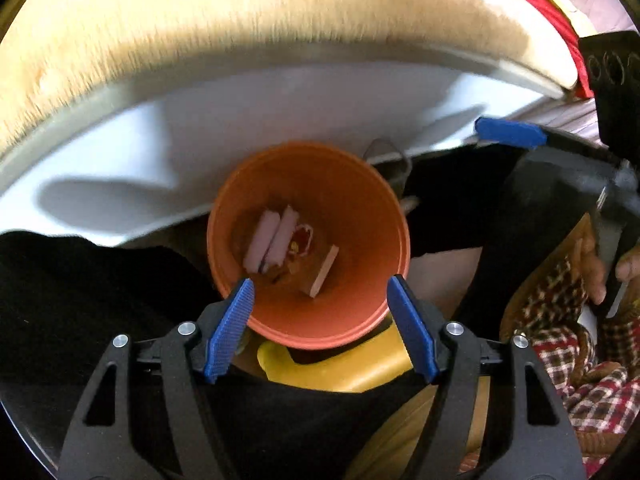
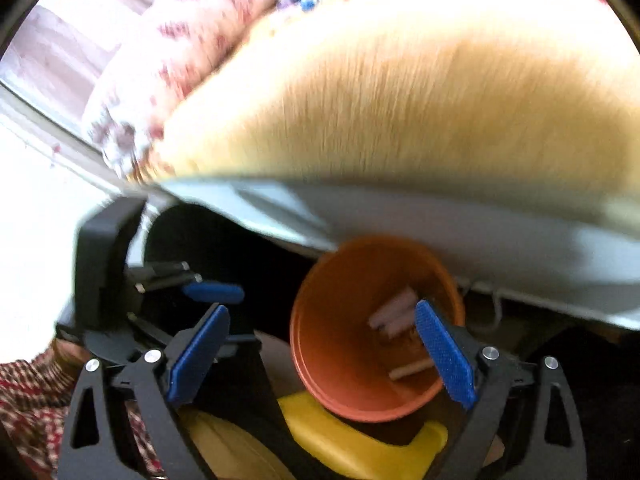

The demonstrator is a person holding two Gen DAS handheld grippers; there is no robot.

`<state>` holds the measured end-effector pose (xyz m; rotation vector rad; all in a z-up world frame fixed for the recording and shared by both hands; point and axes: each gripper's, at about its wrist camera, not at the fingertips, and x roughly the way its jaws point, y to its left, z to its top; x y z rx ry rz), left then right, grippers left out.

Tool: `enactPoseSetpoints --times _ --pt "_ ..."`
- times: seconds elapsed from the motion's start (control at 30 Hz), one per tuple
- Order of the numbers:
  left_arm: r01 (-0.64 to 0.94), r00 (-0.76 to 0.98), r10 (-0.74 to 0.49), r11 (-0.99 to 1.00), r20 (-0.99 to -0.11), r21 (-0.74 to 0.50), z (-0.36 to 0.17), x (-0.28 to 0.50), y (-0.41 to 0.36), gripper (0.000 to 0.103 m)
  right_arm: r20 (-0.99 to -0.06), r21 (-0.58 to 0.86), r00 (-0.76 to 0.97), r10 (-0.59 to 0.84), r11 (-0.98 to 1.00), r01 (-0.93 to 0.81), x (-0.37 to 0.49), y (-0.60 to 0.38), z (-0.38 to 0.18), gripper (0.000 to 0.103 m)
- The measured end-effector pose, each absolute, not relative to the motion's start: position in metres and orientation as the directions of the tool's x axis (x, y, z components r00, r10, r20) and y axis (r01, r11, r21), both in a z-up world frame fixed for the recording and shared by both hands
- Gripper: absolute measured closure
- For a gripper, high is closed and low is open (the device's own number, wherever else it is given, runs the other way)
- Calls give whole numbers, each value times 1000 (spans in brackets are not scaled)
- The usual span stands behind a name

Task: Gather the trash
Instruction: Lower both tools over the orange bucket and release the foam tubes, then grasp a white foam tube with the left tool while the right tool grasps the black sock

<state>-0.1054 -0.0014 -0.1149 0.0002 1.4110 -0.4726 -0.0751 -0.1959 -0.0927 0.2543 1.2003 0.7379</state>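
Observation:
An orange bucket (image 1: 316,248) stands below a white table edge, on a yellow stool (image 1: 340,368). Inside it lie pale pink sticks (image 1: 272,240), a red wrapper (image 1: 302,240) and a tan flat piece (image 1: 324,270). My left gripper (image 1: 320,328) is open and empty, right above the bucket's near rim. In the right wrist view the bucket (image 2: 360,340) sits between the fingers of my right gripper (image 2: 320,356), which is open and empty. The left gripper also shows in the right wrist view (image 2: 212,292), and the right gripper in the left wrist view (image 1: 508,132).
A furry beige cover (image 1: 240,32) lies on the white table (image 1: 280,100) above the bucket. A cable (image 1: 392,160) hangs under the table edge. Black cloth (image 1: 80,300) and a checked red sleeve (image 1: 580,360) are close by. A floral pillow (image 2: 172,52) lies at the far left.

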Motion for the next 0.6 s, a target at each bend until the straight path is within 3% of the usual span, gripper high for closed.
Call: enactPoseSetpoints --times 0.33,0.6 --pt "379 366 -394 891 -843 -252 -34 -85 12 35 -608 498 442 660 750 -435 -62 -238 3 8" --pt "251 583 -314 947 -749 -202 23 1 47 35 -535 426 559 633 774 -469 -23 -237 35 7"
